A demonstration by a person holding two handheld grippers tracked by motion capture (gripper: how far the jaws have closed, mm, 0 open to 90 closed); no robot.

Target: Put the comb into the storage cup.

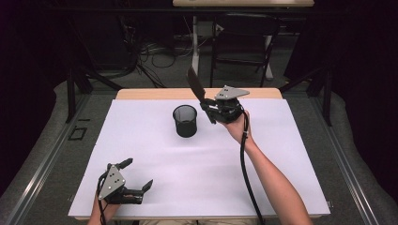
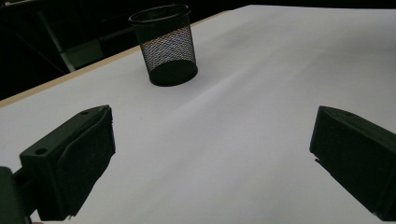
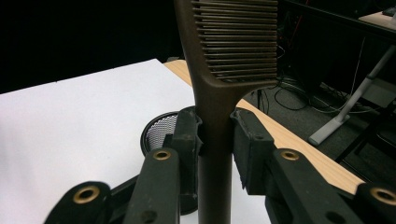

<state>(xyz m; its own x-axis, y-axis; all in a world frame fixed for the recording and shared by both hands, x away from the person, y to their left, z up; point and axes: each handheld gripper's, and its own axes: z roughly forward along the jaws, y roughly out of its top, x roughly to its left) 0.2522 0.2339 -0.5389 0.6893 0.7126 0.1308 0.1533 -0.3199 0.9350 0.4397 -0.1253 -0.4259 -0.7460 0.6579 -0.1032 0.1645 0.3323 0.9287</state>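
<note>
My right gripper point(image 3: 215, 133) has its fingers point(image 3: 186, 135) clamped on the handle of a dark brown comb point(image 3: 231, 51), teeth end raised, just beside and above the black mesh cup point(image 1: 185, 120). The cup stands upright on the white bench point(image 1: 281, 154). Well short of the cup, near the bench's front edge, my left gripper point(image 1: 139, 174) has its fingers point(image 2: 77, 158) spread wide, holding nothing.

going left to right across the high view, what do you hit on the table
left gripper, open near the front edge → black mesh cup, standing upright on the white sheet → right gripper, shut on the handle of a dark comb
</note>
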